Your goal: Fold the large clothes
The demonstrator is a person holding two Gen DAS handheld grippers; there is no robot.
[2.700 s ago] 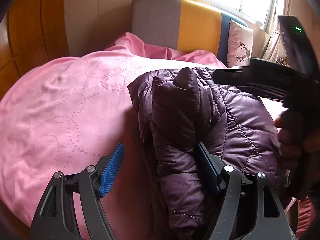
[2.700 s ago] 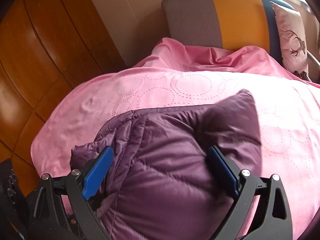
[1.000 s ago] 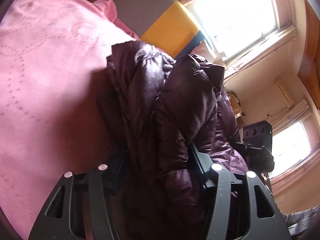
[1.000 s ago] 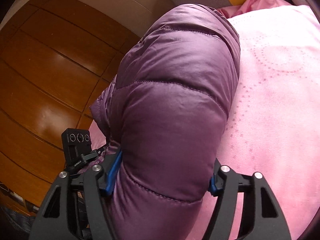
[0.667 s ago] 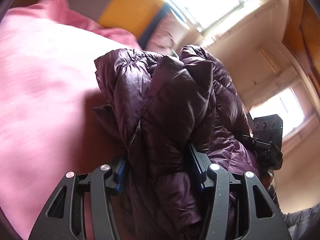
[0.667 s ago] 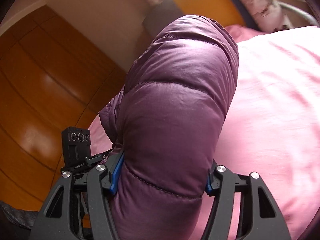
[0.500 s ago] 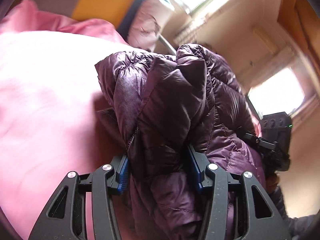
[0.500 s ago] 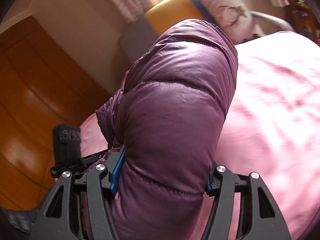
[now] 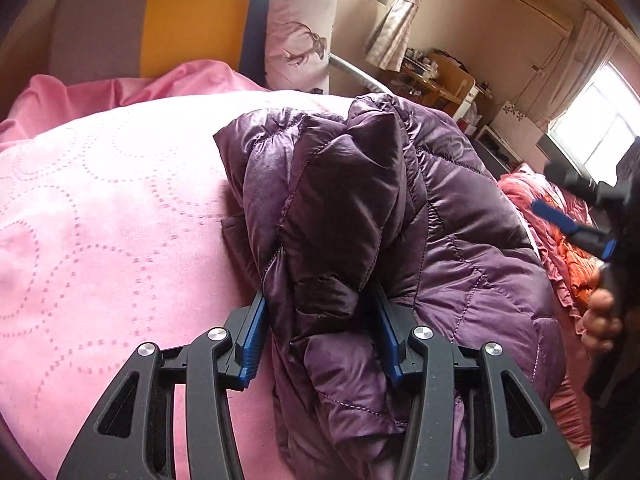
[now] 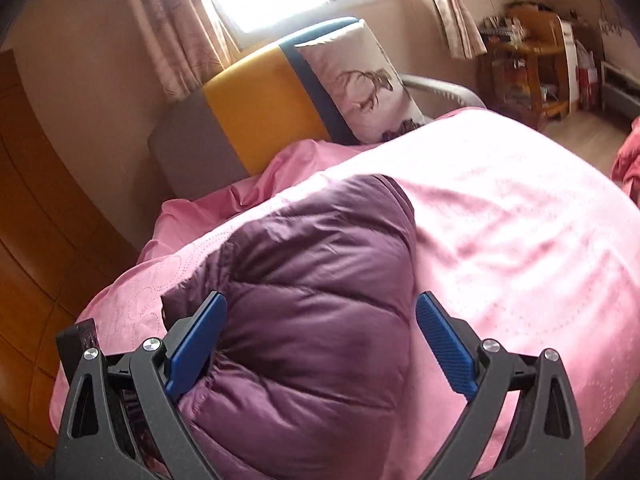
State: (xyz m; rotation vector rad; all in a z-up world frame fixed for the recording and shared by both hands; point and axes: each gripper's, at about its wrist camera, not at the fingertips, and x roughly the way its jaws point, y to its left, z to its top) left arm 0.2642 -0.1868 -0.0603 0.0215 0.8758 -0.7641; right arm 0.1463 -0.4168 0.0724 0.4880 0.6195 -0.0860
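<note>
We keep our left gripper clamped on a bunched fold of the quilted purple down jacket, pinning the bundle on the pink dotted bedspread, while our right gripper, blue pads spread apart, straddles its far end without pinching.

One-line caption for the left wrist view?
Left gripper shut on a bunched fold of the purple jacket lying on the pink bedspread.
</note>
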